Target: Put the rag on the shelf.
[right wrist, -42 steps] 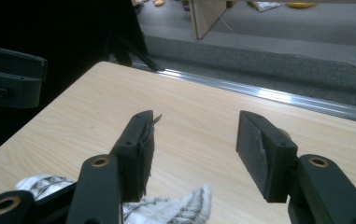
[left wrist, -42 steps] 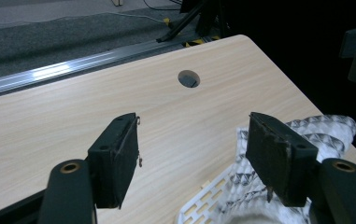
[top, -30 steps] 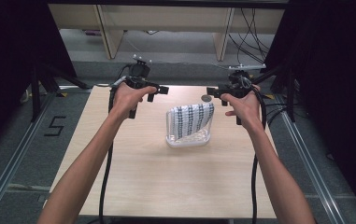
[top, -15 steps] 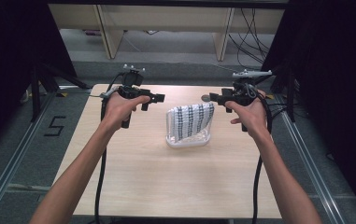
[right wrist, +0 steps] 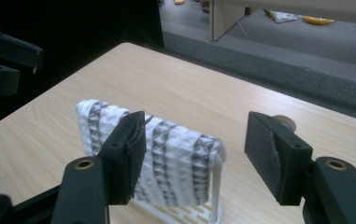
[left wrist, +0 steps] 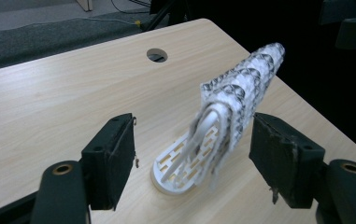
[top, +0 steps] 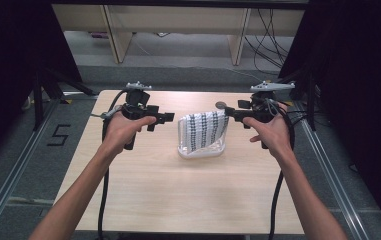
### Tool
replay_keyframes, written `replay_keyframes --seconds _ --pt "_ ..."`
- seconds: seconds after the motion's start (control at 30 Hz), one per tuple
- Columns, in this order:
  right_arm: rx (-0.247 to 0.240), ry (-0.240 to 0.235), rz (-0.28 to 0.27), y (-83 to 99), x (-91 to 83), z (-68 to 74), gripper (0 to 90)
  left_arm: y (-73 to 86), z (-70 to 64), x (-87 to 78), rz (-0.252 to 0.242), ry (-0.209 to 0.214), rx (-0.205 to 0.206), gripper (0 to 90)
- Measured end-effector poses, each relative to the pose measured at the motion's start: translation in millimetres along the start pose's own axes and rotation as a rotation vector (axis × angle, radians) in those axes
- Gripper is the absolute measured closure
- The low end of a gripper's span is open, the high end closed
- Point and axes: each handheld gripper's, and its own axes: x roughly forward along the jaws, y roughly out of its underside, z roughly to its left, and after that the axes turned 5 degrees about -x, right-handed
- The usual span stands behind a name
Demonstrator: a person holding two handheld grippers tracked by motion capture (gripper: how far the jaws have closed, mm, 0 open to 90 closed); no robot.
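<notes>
**Both tongs swing in toward the cloth on the rack**

Compared with a second ago, both hands have dropped a bit toward the person and turned inward, so the tongs now point at each other across the middle of the counter (top: 143, 200). The patterned cloth (top: 205, 129) hasn't budged; it's draped over a white slotted rack (top: 201, 150) sitting just past the counter's centre, toward 12 o'clock.

Left tongs (top: 167, 118) are wide open and holding nothing, with the cloth off at their 3 o'clock. Right tongs (top: 230, 113) are open and empty too, cloth at their 9 o'clock. From above, the right ones look nearer, almost at the cloth's upper corner, while the left pair sits clearly apart from it.

The cloth's long axis runs roughly 9 to 3 across the counter, rising toward the right side. In the left gripper view the cloth (left wrist: 241, 93) sits end-on between the jaws; the right gripper view catches its broad face (right wrist: 166, 154). My guess is the right hand grabs first.

There's a round hole (top: 221, 105) in the counter just behind the rack.
</notes>
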Motion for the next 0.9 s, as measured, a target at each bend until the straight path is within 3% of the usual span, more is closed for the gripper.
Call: replay_keyframes --seconds 0.13,0.17,0.3,0.33,0.47,0.5,0.7,0.8,0.87,0.9 --pt "0.003 -0.016 0.01 5.6 -4.3 3.7 38.8 7.5 -3.0 -5.1 -0.014 0.013 -0.005 30.0" --pt "-0.025 -0.008 0.004 6.6 -5.0 2.5 38.5 9.2 -3.1 -7.2 -0.014 0.019 -0.001 30.0" --pt "0.004 -0.015 0.0 11.9 -12.0 6.3 36.5 16.2 -3.1 -13.1 -0.014 0.019 0.014 29.9" --pt "-0.029 -0.004 -0.008 14.2 -14.2 5.4 35.8 17.8 -3.5 -13.5 -0.023 0.02 0.008 29.9" --pt "-0.007 -0.008 -0.004 21.6 -21.1 9.1 35.0 27.4 -3.8 -18.0 -0.025 0.027 0.012 29.5" --pt "-0.022 -0.005 -0.012 23.7 -21.8 8.3 34.7 30.8 -4.4 -19.3 -0.023 0.029 0.014 29.5" --pt "0.0 -0.016 -0.002 39.8 -28.5 12.9 33.4 46.5 -8.9 -25.0 -0.016 0.036 0.045 29.3" --pt "-0.027 -0.009 0.009 49.5 -31.4 13.3 33.0 54.4 -10.7 -27.7 -0.005 0.034 0.064 29.0" --pt "-0.004 -0.012 0.014 54.8 -32.8 16.4 32.7 60.4 -12.2 -29.3 -0.005 0.036 0.064 29.0" --pt "-0.034 -0.009 0.01 57.4 -33.8 15.1 32.5 64.0 -12.7 -30.5 -0.007 0.037 0.066 29.0"
